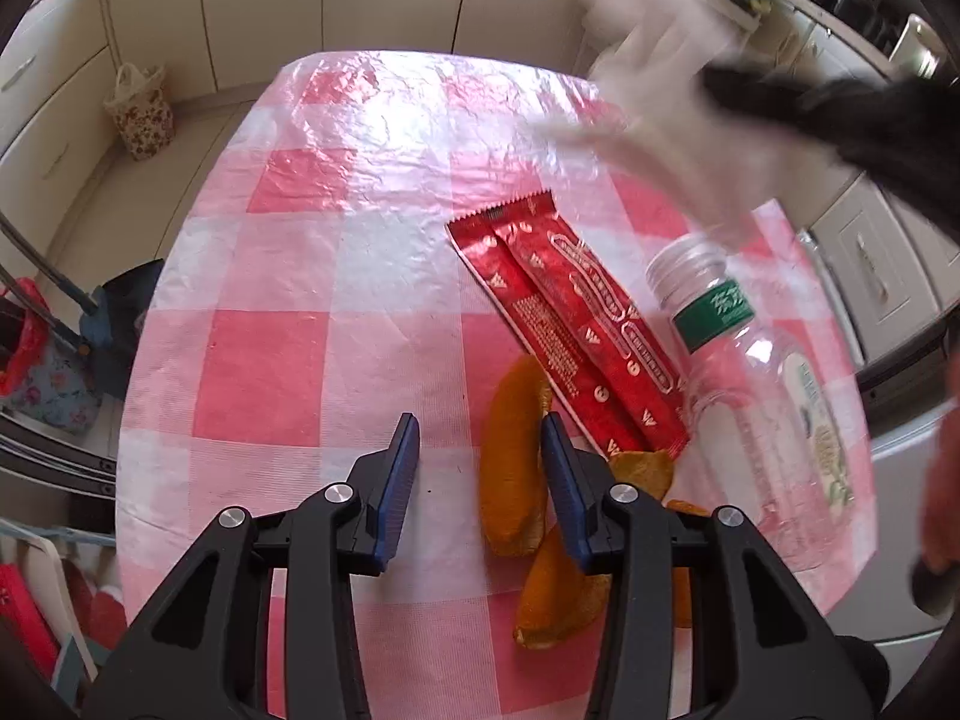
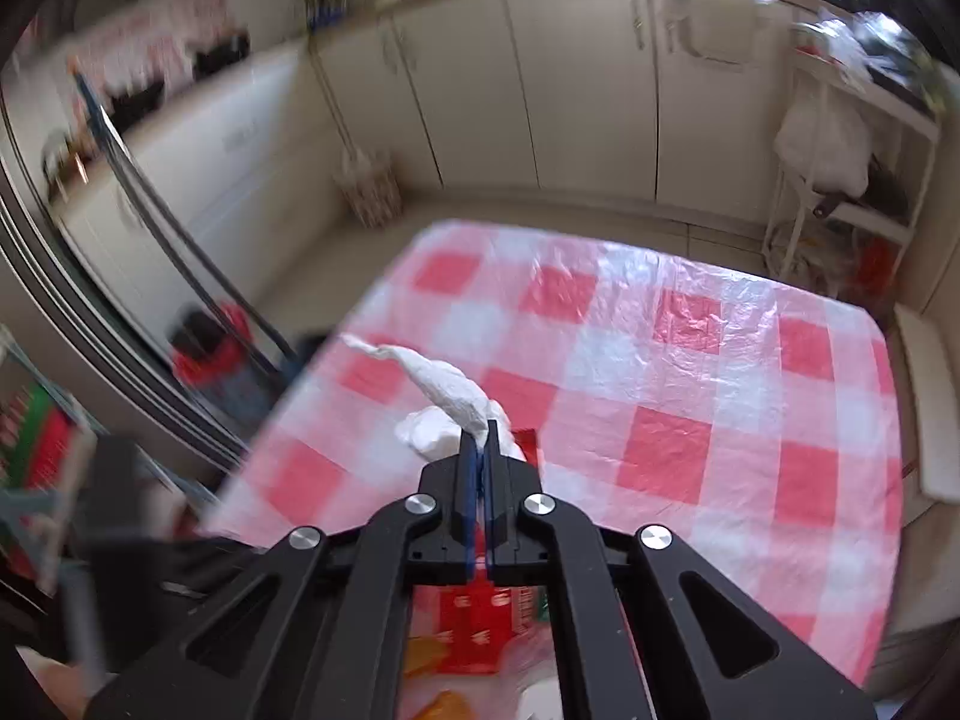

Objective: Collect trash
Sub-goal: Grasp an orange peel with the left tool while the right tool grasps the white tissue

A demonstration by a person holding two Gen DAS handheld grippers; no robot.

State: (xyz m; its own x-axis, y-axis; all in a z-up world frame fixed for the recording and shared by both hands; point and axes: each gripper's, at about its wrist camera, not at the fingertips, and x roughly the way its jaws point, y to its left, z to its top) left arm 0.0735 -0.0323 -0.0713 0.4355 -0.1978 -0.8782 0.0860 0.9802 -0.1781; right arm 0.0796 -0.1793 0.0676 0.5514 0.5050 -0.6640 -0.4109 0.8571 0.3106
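A white tissue [image 2: 447, 387] is pinched in the right gripper [image 2: 479, 441] and held above the surface [image 2: 690, 372] — probably on its way out. The left gripper [image 1: 480, 450] is spread wide. Just ahead of it, orange peels [image 1: 513, 456], a red wrapper [image 1: 570, 324] and a clear bottle [image 1: 762, 396] are not yet picked up.

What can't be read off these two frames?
- Left wrist view: the white tissue is a motion-blurred smear; shape unreadable.
- Left wrist view: orange peels partly hidden behind the open left tongs.
- Right wrist view: red wrapper and peels mostly blocked by the right tongs, shut on the tissue.
- Bottle label print: too small to read.
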